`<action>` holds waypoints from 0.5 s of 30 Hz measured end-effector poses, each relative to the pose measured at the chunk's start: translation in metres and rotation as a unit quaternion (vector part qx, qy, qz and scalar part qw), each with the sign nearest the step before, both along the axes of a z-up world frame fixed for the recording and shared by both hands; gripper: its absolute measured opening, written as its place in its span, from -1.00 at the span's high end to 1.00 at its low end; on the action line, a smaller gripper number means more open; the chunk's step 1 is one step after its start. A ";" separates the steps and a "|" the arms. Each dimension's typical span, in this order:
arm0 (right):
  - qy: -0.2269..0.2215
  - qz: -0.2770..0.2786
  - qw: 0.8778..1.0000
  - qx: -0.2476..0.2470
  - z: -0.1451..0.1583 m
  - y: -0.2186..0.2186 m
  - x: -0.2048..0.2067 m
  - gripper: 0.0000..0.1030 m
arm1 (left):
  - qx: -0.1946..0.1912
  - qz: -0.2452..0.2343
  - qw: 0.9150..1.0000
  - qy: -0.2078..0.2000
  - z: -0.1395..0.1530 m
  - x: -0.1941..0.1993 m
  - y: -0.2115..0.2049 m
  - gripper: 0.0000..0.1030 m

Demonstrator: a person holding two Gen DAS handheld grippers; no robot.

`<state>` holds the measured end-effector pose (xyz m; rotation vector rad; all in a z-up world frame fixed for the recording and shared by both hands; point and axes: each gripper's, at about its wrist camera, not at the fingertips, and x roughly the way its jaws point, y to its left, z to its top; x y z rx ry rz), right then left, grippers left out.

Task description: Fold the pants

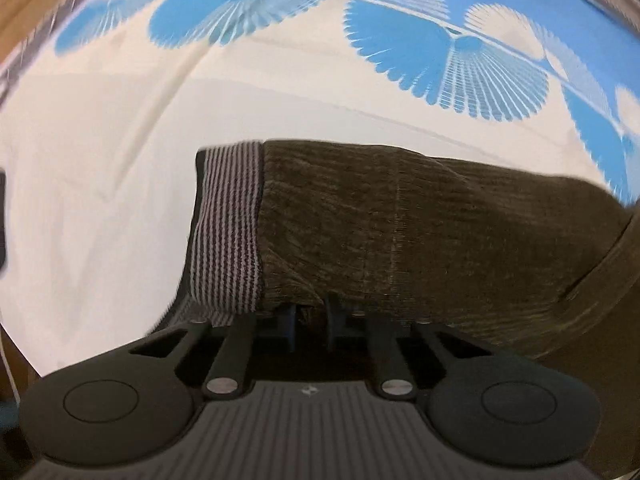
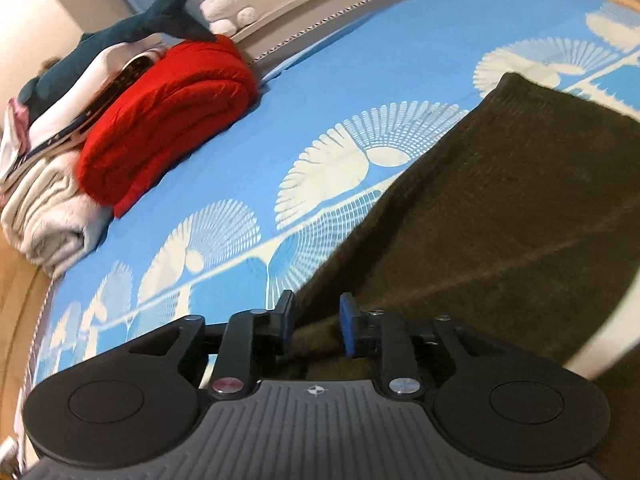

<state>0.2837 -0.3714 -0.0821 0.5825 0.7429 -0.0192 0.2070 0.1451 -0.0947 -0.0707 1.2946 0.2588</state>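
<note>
Gripping the pants (image 1: 400, 240) near the striped waistband (image 1: 230, 224), left tongs (image 1: 311, 316) have blue pads close together with dark olive corduroy fabric pinched between them. Cloth rises in front of the lens, waistband to the left, lifted off the bed sheet (image 1: 100, 180), which is white here with blue fan print further back. Right tongs (image 2: 316, 324) likewise clamped on a bunched edge of the pants (image 2: 500, 220), blue pads (image 2: 347, 322) either side of the fabric; the garment stretches away up and right over the blue fan-patterned sheet (image 2: 320, 80). Well apart at the far left of the bed: folded red blanket (image 2: 168, 120), pale folded bedding (image 2: 48, 216) beside it, dark teal shark plush (image 2: 120, 36) on top, white plush (image 2: 228, 8) behind.
</note>
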 end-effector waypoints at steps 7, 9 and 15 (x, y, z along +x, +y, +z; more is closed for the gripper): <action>0.023 -0.017 0.999 0.031 -0.027 0.003 0.031 0.18 | 0.003 -0.012 1.000 -0.005 -0.001 0.001 -0.002 0.79; 0.028 -0.019 0.999 0.030 -0.030 0.006 0.037 0.20 | -0.001 -0.014 1.000 -0.007 -0.001 0.000 -0.002 0.80; 0.016 -0.023 1.000 0.009 -0.020 0.006 0.029 0.86 | -0.021 -0.013 1.000 -0.017 0.006 -0.005 0.006 0.84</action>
